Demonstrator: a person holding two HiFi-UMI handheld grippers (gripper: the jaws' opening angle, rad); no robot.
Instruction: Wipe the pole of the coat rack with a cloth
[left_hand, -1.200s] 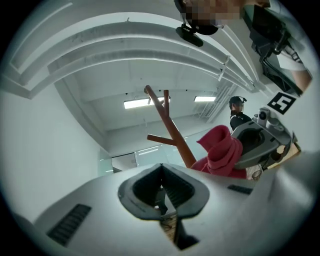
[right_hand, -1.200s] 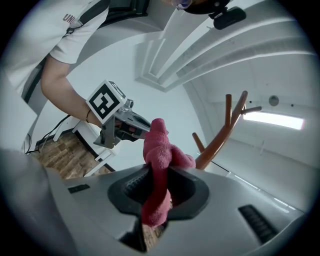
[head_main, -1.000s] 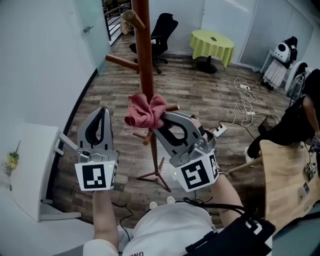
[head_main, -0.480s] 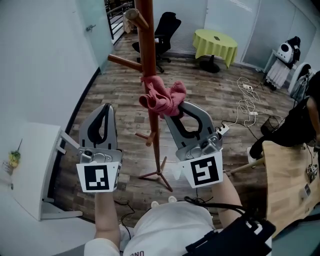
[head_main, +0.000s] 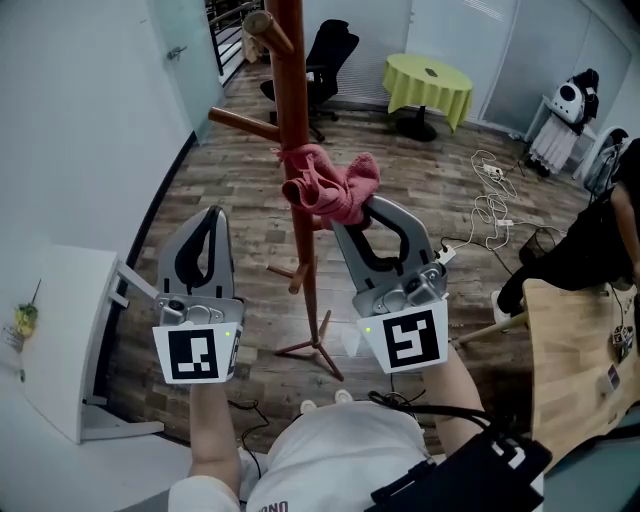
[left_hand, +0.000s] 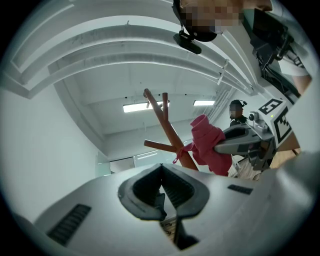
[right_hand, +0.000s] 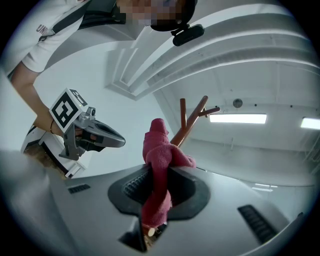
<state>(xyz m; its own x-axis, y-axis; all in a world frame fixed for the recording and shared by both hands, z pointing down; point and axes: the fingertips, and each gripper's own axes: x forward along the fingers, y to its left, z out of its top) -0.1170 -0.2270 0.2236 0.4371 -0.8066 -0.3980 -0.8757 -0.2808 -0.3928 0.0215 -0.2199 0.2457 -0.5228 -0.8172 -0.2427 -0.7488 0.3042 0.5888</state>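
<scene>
The coat rack's reddish-brown pole (head_main: 297, 100) stands upright ahead of me, in the middle of the head view. A crumpled pink cloth (head_main: 335, 183) lies against the pole's right side, just below the upper pegs. My right gripper (head_main: 362, 208) is shut on the cloth (right_hand: 159, 150), which bulges out past its tips toward the pole (right_hand: 187, 127). My left gripper (head_main: 209, 218) hangs left of the pole and lower, shut with nothing in it. In the left gripper view the cloth (left_hand: 210, 147) and the pole (left_hand: 170, 131) show beyond its closed tips (left_hand: 161, 167).
Side pegs stick out of the pole high up (head_main: 240, 123) and low down (head_main: 285, 272); its tripod foot (head_main: 315, 350) stands on wood flooring. A white cabinet (head_main: 60, 340) is at left, a wooden table (head_main: 570, 350) and a seated person (head_main: 590, 250) at right. An office chair (head_main: 325, 55), a yellow-green round table (head_main: 425, 85) and floor cables (head_main: 490, 215) lie behind.
My right gripper has carried the cloth upward along the pole and shifted from its front to its right side. The left gripper has barely moved.
</scene>
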